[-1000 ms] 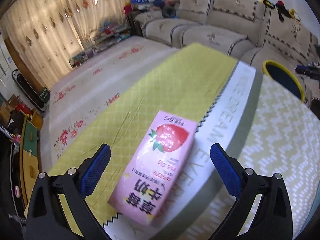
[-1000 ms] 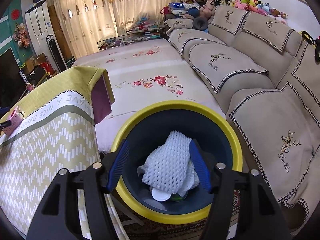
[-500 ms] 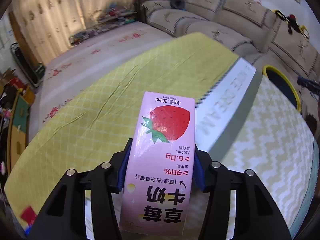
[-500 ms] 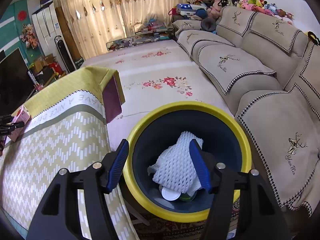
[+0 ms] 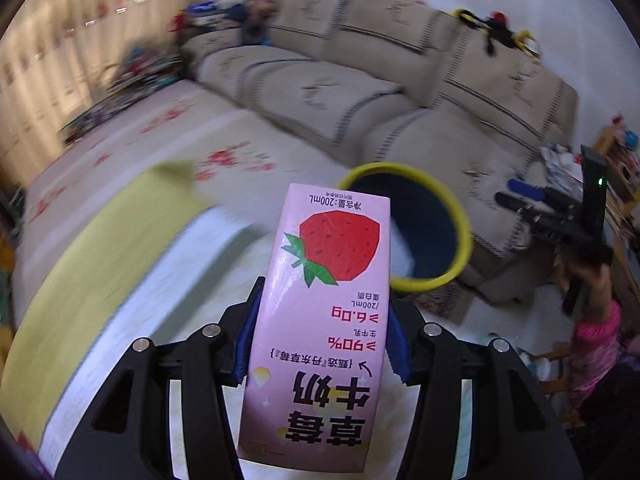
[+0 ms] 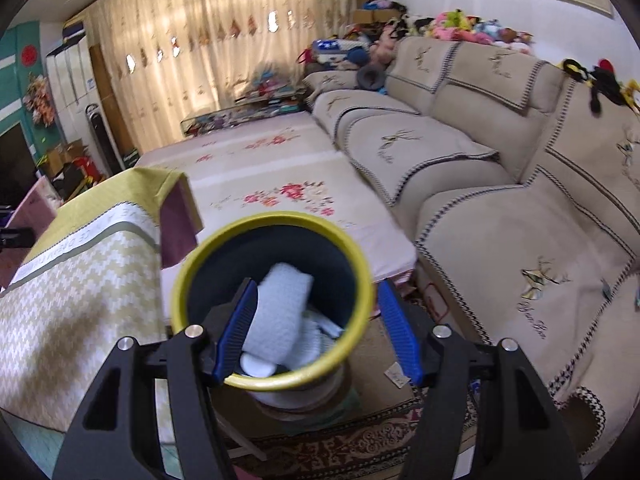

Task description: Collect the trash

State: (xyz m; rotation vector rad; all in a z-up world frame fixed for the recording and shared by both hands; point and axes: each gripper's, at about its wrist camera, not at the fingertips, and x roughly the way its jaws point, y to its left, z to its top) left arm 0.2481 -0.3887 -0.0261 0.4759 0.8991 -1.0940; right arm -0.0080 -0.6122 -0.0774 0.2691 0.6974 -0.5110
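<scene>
My left gripper [image 5: 322,336] is shut on a pink strawberry milk carton [image 5: 324,312] and holds it in the air above the table, pointing toward the yellow-rimmed dark bin [image 5: 448,216]. In the right wrist view the same bin [image 6: 276,224] sits just ahead of and below my right gripper [image 6: 316,328], which is open and empty above the bin's near rim. White foam netting [image 6: 280,312] and other trash lie inside the bin. The carton also shows at the far left of the right wrist view [image 6: 32,204].
A table with a yellow-green and zigzag cloth [image 6: 72,280] stands left of the bin. A beige sofa [image 6: 520,200] runs along the right. A floral-covered bed or mat [image 6: 280,184] lies behind the bin. A patterned rug [image 6: 360,440] lies under the bin.
My left gripper closed on the carton, lifted it off the table and swung right toward the bin. My right gripper let go of the foam netting, rose and drew back from the bin.
</scene>
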